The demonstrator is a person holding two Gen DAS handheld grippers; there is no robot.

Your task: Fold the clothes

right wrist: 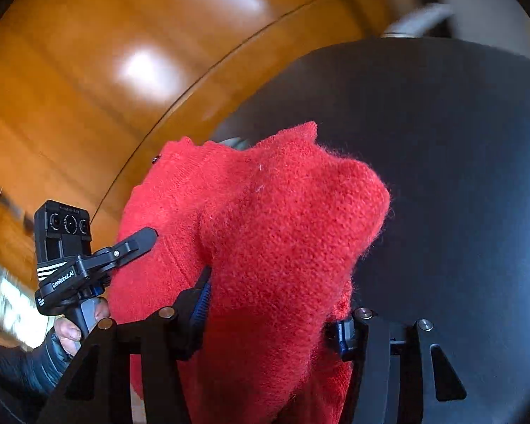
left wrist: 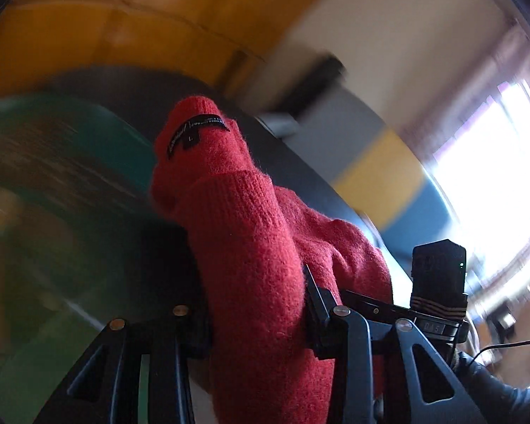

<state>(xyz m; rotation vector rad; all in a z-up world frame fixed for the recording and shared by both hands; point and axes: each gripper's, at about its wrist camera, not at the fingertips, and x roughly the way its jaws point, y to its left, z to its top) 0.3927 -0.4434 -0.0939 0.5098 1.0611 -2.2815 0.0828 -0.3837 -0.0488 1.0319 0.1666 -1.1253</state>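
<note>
A fuzzy red knit sweater (left wrist: 251,233) with a black neck label (left wrist: 198,130) hangs bunched between both grippers, lifted off the surface. My left gripper (left wrist: 258,304) is shut on a thick fold of it. My right gripper (right wrist: 268,314) is shut on another fold of the sweater (right wrist: 272,229). The left gripper also shows in the right wrist view (right wrist: 137,243), at the sweater's left edge. The right gripper's body shows in the left wrist view (left wrist: 438,282), close to the right.
A dark round table (right wrist: 441,141) lies behind the sweater. An orange wooden wall (right wrist: 88,70) stands beyond it. A green surface (left wrist: 53,176) is at the left, a bright window (left wrist: 494,162) at the right. The background is motion-blurred.
</note>
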